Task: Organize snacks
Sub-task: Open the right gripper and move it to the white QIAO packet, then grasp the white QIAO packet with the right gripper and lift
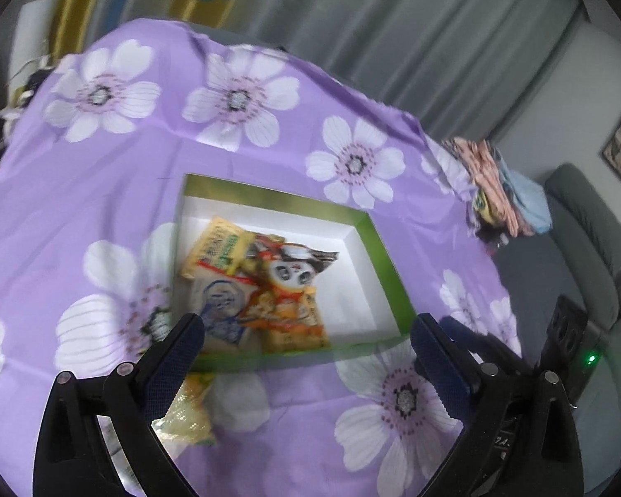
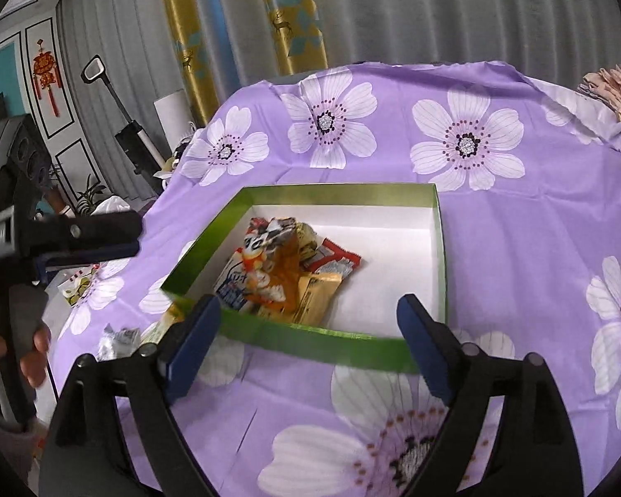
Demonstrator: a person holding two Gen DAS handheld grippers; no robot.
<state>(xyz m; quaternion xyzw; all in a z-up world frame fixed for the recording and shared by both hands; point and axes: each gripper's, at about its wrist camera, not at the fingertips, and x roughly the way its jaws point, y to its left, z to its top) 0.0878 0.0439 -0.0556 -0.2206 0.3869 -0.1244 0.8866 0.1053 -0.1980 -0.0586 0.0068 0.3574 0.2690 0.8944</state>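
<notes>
Nearest the left wrist camera, the left gripper (image 1: pixel 308 331) has its jaws spread wide, with nothing between them but the cloth below. By its left finger, a yellowish snack packet (image 1: pixel 188 412) lies on the cloth outside the box, partly hidden behind the finger. In the right wrist view the right gripper (image 2: pixel 308 319) also has its jaws spread wide and empty, hanging just in front of the near wall of the box. To its left, a small silvery packet (image 2: pixel 118 341) and a white packet with a pattern (image 2: pixel 76 285) lie on the cloth, well outside the box; what they are is too blurred to tell. At the left edge of that view, the left gripper's black body appears side-on, and a hand (image 2: pixel 29 356) grips its handle.

Past the fingertips sits the green box (image 2: pixel 310 341), open at the top, with a white inside, resting on the desk, which is covered by a purple cloth with white flowers (image 2: pixel 517 248). Inside the box, a heap of snack packets (image 2: pixel 285 273) lies against its left near corner: one with a panda face, an orange one, a blue and white one, a yellow one. The right part of the box floor is bare.

Further off, at the right far edge of the desk, a pile of folded fabrics (image 1: pixel 505 190) in pink and pale blue rests. Behind the desk hang grey curtains (image 2: pixel 434 8) and gold patterned drapes (image 2: pixel 294 16).
</notes>
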